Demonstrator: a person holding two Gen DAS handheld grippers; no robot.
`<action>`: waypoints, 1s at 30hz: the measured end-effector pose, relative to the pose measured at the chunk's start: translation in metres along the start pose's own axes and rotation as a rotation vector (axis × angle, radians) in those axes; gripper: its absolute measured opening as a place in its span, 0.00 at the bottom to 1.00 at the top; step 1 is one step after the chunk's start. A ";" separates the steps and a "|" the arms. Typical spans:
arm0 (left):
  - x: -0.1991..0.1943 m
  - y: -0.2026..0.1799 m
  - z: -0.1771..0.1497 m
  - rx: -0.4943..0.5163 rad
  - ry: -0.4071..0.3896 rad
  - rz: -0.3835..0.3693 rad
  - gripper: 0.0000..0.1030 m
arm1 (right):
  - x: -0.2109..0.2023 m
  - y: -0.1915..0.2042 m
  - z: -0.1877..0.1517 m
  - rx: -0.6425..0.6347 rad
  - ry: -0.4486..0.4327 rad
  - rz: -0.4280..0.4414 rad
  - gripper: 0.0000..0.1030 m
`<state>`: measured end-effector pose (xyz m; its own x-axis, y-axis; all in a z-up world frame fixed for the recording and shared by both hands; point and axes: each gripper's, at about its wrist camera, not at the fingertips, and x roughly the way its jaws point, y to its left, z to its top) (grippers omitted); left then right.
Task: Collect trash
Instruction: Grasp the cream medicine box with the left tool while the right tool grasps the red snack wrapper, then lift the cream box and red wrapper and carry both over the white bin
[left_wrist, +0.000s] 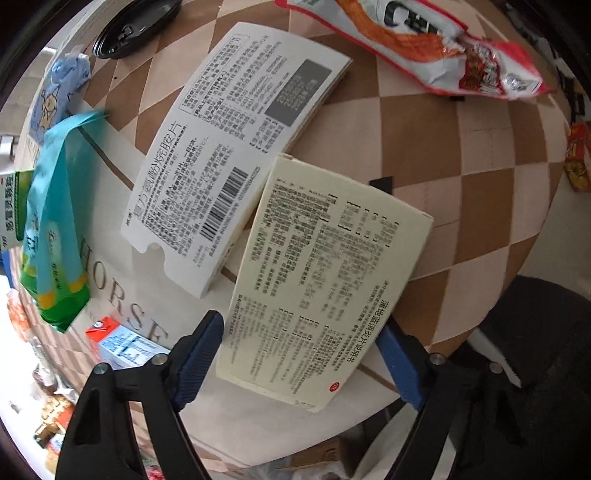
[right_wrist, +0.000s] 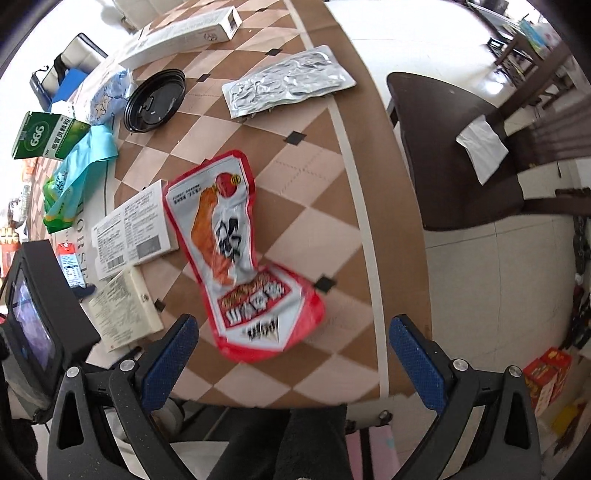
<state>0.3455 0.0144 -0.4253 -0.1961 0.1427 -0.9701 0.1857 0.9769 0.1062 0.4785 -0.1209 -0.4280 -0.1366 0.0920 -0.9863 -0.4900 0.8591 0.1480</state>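
Note:
My left gripper (left_wrist: 301, 341) is open, its blue pads on either side of a cream medicine box (left_wrist: 317, 280) that lies flat on the checkered table; whether they touch it I cannot tell. A white medicine box (left_wrist: 236, 147) lies just beyond it. My right gripper (right_wrist: 293, 343) is open and empty, hovering near the table's front edge, just before a red and white snack pouch (right_wrist: 236, 258). The cream box (right_wrist: 123, 310) and the white box (right_wrist: 133, 229) show left of the pouch in the right wrist view.
A teal and green wrapper (right_wrist: 74, 173), a green box (right_wrist: 48, 134), a black lid (right_wrist: 155, 99), a silver foil pouch (right_wrist: 288, 83) and a long white box (right_wrist: 184, 33) lie farther back. A dark chair (right_wrist: 461, 155) stands right of the table.

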 end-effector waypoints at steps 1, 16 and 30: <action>0.000 -0.002 -0.002 -0.015 -0.004 0.000 0.78 | 0.004 0.002 0.005 -0.009 0.006 0.002 1.00; 0.031 0.055 -0.118 -1.084 0.072 -0.286 0.82 | 0.064 0.080 0.029 -0.223 -0.013 -0.167 0.84; 0.031 0.049 -0.130 -1.083 0.012 -0.282 0.78 | 0.071 0.102 0.016 -0.267 -0.151 -0.149 0.65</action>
<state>0.2228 0.0870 -0.4215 -0.1087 -0.1102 -0.9879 -0.8024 0.5964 0.0218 0.4325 -0.0184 -0.4838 0.0725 0.0657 -0.9952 -0.7056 0.7086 -0.0046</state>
